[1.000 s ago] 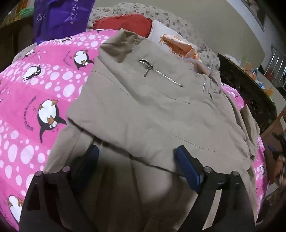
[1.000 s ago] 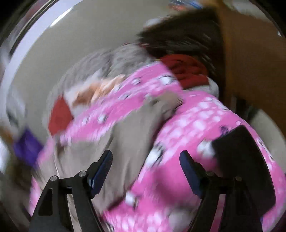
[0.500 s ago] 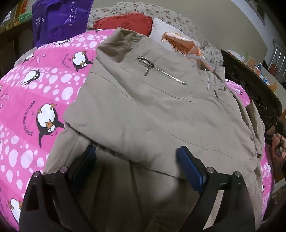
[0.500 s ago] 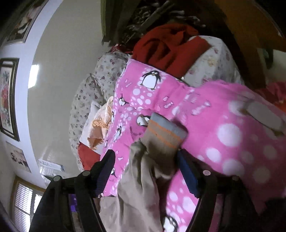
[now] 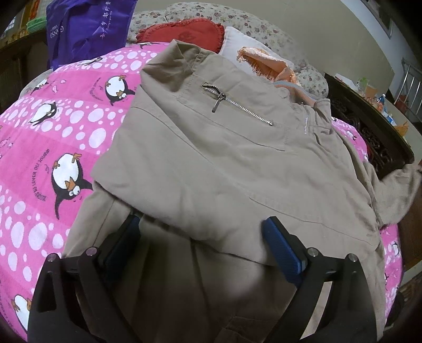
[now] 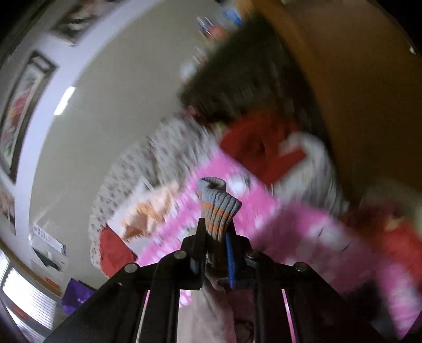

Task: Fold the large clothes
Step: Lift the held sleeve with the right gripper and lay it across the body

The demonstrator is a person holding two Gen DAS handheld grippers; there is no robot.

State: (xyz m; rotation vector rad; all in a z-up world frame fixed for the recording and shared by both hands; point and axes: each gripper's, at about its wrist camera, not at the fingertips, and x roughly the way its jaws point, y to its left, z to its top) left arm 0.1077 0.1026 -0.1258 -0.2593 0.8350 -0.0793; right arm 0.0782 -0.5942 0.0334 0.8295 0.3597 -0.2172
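A beige zip jacket (image 5: 211, 163) lies spread on a pink penguin blanket (image 5: 52, 132). My left gripper (image 5: 200, 224) hovers open over its lower part, blue pads wide apart and nothing pinched between them. In the right wrist view my right gripper (image 6: 216, 227) has its jaws closing on the jacket's ribbed grey-and-orange cuff (image 6: 219, 203), which sticks up from between the pads. That sleeve (image 5: 395, 190) rises off the bed at the right edge of the left wrist view. The right wrist view is blurred by motion.
A purple bag (image 5: 87, 23), a red cushion (image 5: 182, 31) and an orange cloth (image 5: 263, 63) lie at the head of the bed. A dark carved table (image 5: 369, 126) with small items stands to the right. Framed pictures (image 6: 23, 105) hang on the wall.
The right gripper's jaws came together on the ribbed cuff and lifted it off the blanket. The sleeve now shows raised at the right. The left gripper stayed put.
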